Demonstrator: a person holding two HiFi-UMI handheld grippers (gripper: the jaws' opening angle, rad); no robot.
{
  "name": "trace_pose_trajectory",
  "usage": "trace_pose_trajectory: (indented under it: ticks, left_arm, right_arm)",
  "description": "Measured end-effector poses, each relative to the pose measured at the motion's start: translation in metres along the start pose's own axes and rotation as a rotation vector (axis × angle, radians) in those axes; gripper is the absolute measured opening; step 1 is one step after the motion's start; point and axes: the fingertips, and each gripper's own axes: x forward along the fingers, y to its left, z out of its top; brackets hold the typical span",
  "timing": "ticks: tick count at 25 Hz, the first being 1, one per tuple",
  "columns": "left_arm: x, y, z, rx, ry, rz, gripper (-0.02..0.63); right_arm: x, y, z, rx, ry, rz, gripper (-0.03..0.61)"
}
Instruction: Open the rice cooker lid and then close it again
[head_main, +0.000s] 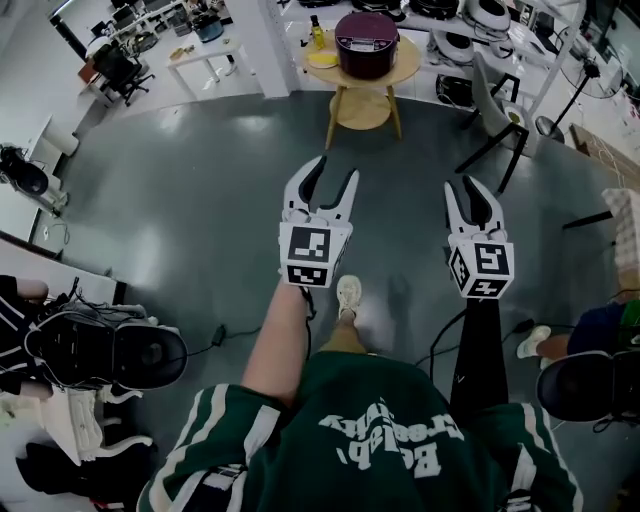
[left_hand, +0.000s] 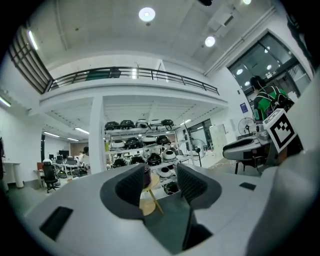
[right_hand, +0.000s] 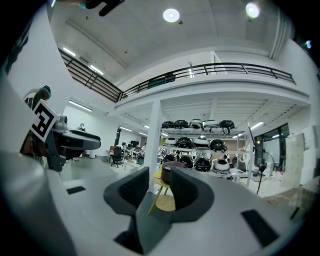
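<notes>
A dark maroon rice cooker (head_main: 366, 43) with its lid down stands on a small round wooden table (head_main: 404, 66) far ahead across the grey floor. My left gripper (head_main: 328, 186) and right gripper (head_main: 474, 196) are held level side by side, well short of the table, both open with nothing between the jaws. In the left gripper view the cooker (left_hand: 146, 175) peeks out beside the left jaw of that gripper (left_hand: 159, 182). The right gripper view shows the cooker (right_hand: 166, 171) and the table (right_hand: 165, 202) straight ahead between that gripper's (right_hand: 160, 187) jaws.
A yellow bottle (head_main: 318, 33) and a yellow dish (head_main: 323, 60) share the table. A grey chair (head_main: 498, 108) stands right of it, a white desk (head_main: 205, 55) to the left. Shelves of other cookers (head_main: 470, 18) line the back. Black gear (head_main: 100, 350) lies at my left.
</notes>
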Motion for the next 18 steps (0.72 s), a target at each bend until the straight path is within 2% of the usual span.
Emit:
trace_pose_trajectory:
  ticks: [6, 18]
  left_arm:
    - [0.065, 0.039, -0.011, -0.005, 0.005, -0.008, 0.195]
    - [0.174, 0.135, -0.017, -0.006, 0.021, -0.031, 0.195]
  right_arm:
    - [0.072, -0.016, -0.01, -0.006, 0.034, -0.011, 0.155]
    - [0.218, -0.019, 0.005, -0.014, 0.049, -0.016, 0.181]
